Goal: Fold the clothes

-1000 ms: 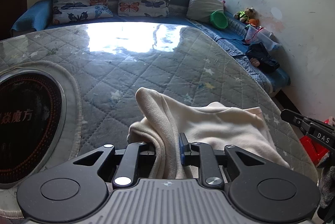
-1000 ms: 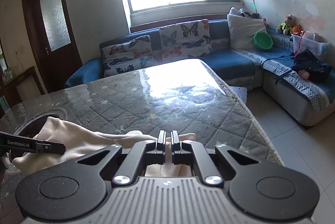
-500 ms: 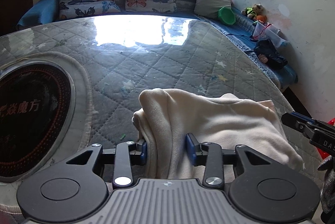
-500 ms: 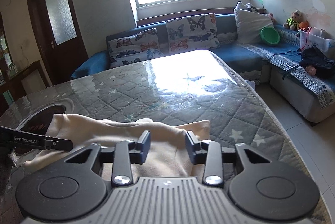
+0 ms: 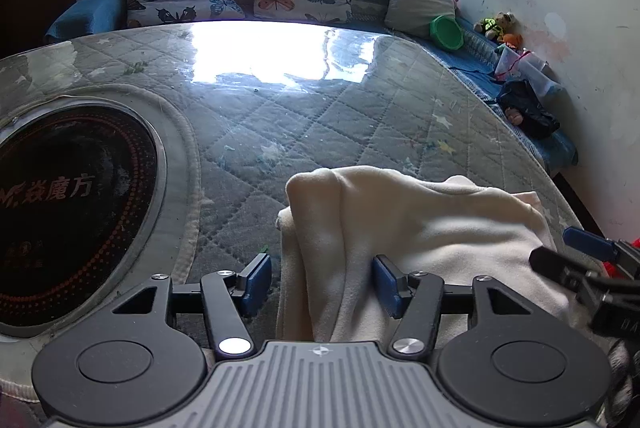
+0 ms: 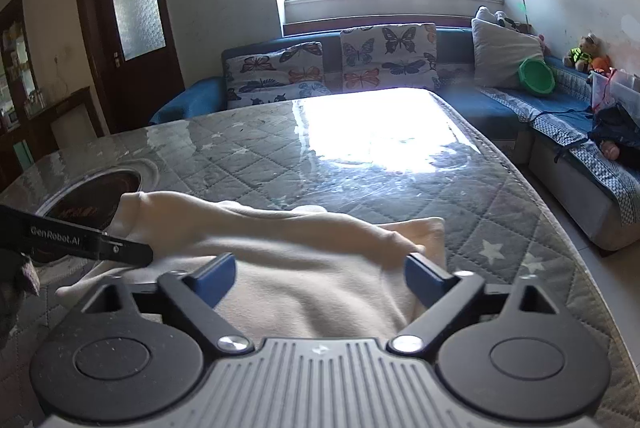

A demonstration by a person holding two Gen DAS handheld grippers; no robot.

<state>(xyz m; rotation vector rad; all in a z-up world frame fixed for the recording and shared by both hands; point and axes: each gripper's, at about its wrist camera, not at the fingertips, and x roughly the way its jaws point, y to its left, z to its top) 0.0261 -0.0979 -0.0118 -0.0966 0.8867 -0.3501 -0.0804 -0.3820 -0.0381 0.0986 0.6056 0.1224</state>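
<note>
A cream garment (image 5: pixel 404 224) lies folded in a loose bundle on the quilted grey table cover (image 5: pixel 304 115), near the table's front right edge. My left gripper (image 5: pixel 322 282) is open, its blue pads apart on either side of the garment's left fold. My right gripper (image 6: pixel 320 274) is open wide over the same garment (image 6: pixel 304 268), which lies slack under it. The right gripper's finger shows at the right edge of the left wrist view (image 5: pixel 588 248); the left gripper's arm shows at the left of the right wrist view (image 6: pixel 80 244).
A round black hotplate (image 5: pixel 64 195) is set in the table at the left. A blue corner sofa (image 6: pixel 560 115) with butterfly cushions (image 6: pixel 384 59) runs behind and to the right. The table's right edge (image 6: pixel 568 240) drops to a tiled floor.
Both grippers were shut on the garment and holding it up. They have opened step by step, and the garment has dropped flat onto the table.
</note>
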